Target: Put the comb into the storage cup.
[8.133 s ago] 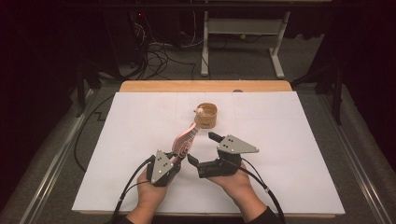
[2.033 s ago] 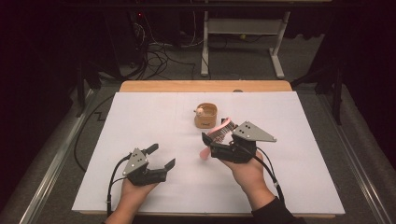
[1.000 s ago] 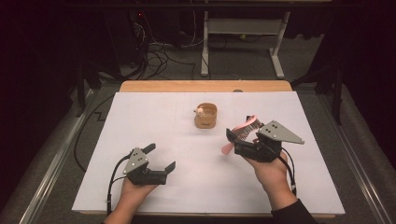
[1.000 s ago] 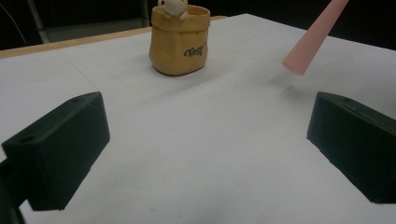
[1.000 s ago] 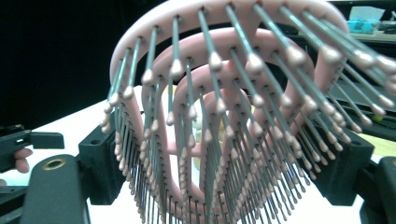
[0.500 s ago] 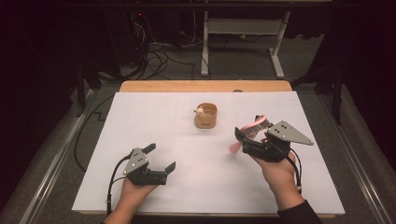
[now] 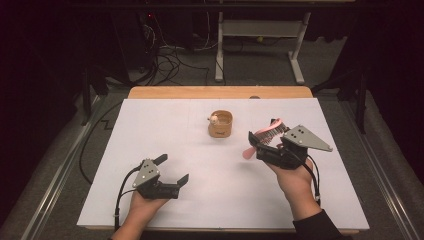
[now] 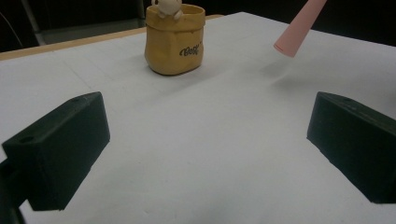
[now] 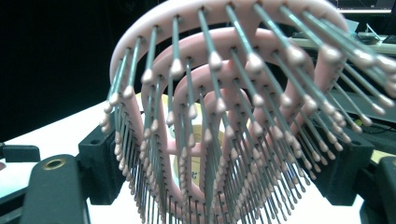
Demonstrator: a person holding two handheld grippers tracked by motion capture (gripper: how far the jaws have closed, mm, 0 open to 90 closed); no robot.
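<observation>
so you've got the pink hairbrush (image 7: 265,136) clamped in your right claw (image 7: 261,146), jaws pinched tight on the head end, and it's lifted off the white counter (image 7: 220,200) over on the right side, a bit right of and nearer to you than the little yellow cup (image 7: 220,124) with the bear peeking out. pickup looks done to me; what's left, as far as i can judge, is getting it wherever it's going, and the cup seems the likely spot, though nothing's in there from the brush yet. your left claw (image 7: 172,170) sits low on the near left with its jaws spread wide and nothing between them, so it's just idling. on orientation: the brush's long axis runs roughly across the counter on a slant, bristle head up and away to the right, handle tip pointing down and left toward the middle of the counter. in the left gripper view that handle tip (image 8: 299,29) hangs above the counter, not touching. in the right gripper view the bristles (image 9: 224,154) face straight into the camera.
</observation>
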